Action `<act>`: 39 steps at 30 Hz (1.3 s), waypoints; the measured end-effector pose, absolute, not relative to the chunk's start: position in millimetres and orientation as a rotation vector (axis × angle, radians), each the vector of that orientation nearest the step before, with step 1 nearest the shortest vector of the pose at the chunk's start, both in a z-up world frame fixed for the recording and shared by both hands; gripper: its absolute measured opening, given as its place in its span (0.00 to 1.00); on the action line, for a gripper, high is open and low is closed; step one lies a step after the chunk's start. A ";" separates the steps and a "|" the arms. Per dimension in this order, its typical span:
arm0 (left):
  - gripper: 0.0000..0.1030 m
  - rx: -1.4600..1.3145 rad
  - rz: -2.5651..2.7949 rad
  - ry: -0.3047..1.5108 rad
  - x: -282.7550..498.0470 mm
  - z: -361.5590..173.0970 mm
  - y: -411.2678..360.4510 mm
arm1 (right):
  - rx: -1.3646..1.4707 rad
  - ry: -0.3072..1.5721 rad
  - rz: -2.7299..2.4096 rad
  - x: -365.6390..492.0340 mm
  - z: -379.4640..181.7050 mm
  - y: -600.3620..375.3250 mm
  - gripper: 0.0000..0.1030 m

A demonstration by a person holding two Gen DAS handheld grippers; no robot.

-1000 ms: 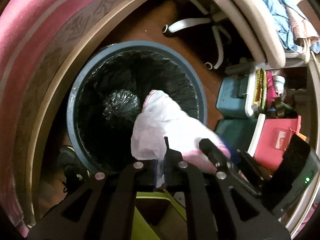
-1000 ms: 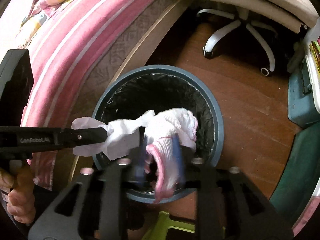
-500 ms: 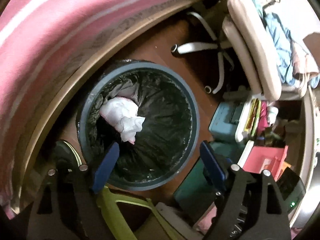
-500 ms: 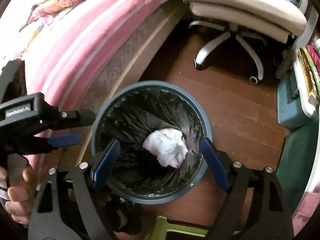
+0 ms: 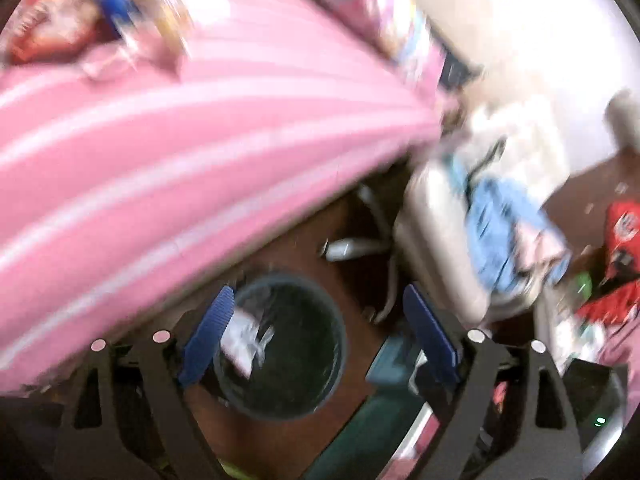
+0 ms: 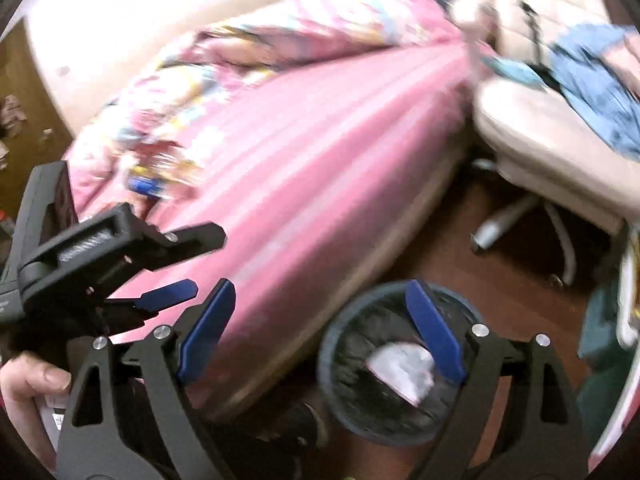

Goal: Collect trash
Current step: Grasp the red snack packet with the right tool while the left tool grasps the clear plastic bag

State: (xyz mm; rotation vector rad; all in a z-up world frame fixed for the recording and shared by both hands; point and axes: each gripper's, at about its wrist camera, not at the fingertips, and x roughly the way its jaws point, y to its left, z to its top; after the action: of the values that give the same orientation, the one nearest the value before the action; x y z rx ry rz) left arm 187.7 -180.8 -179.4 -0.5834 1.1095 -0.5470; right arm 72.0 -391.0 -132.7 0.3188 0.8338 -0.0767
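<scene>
A round dark bin (image 5: 338, 344) with a black liner stands on the wooden floor beside the bed. White crumpled trash (image 5: 244, 340) lies inside it; it also shows in the right wrist view (image 6: 400, 366) within the bin (image 6: 344, 332). My left gripper (image 5: 316, 324) is open and empty, high above the bin. My right gripper (image 6: 320, 316) is open and empty, above the bin's left side. The left gripper (image 6: 176, 264) also shows at the left of the right wrist view, held over the bed. Colourful wrappers (image 5: 120, 12) lie blurred on the bed, also in the right wrist view (image 6: 160, 176).
A pink striped bed (image 5: 160, 160) fills the left. A beige office chair (image 6: 540, 136) with blue clothes (image 5: 500, 232) stands at the right, its white wheeled base (image 6: 504, 224) on the floor. Teal boxes (image 5: 392, 360) sit right of the bin.
Both grippers have opened and dropped the white trash into the bin. Both have since risen and tilted up toward the bed, so the bin looks smaller and lower.
</scene>
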 end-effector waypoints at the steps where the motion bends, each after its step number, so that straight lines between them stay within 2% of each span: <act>1: 0.84 -0.597 -0.531 1.074 186.7 -170.7 -165.1 | 0.317 0.819 -0.037 79.5 -125.2 -378.7 0.84; 7: 0.84 -0.716 -0.340 0.945 186.8 -144.8 -51.4 | 0.314 0.782 0.169 127.1 -98.4 -310.9 0.84; 16: 0.84 -0.812 0.001 0.897 177.0 -164.8 71.5 | 0.289 0.834 0.377 192.0 -107.1 -216.0 0.86; 27: 0.84 -0.779 0.052 0.875 223.4 -207.6 114.2 | 0.393 0.886 0.345 246.2 -149.4 -175.7 0.86; 33: 0.84 -0.756 0.067 0.875 245.2 -232.4 127.5 | 0.355 0.918 0.341 272.6 -170.4 -152.2 0.86; 39: 0.84 -0.741 0.046 0.882 269.4 -235.3 139.7 | 0.365 0.910 0.333 286.3 -198.0 -140.3 0.86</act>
State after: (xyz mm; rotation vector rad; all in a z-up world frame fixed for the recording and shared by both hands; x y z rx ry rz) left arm 269.4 139.7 -235.3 -0.7407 0.8821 0.0458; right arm 286.3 -140.3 -198.0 0.3647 0.9096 0.3334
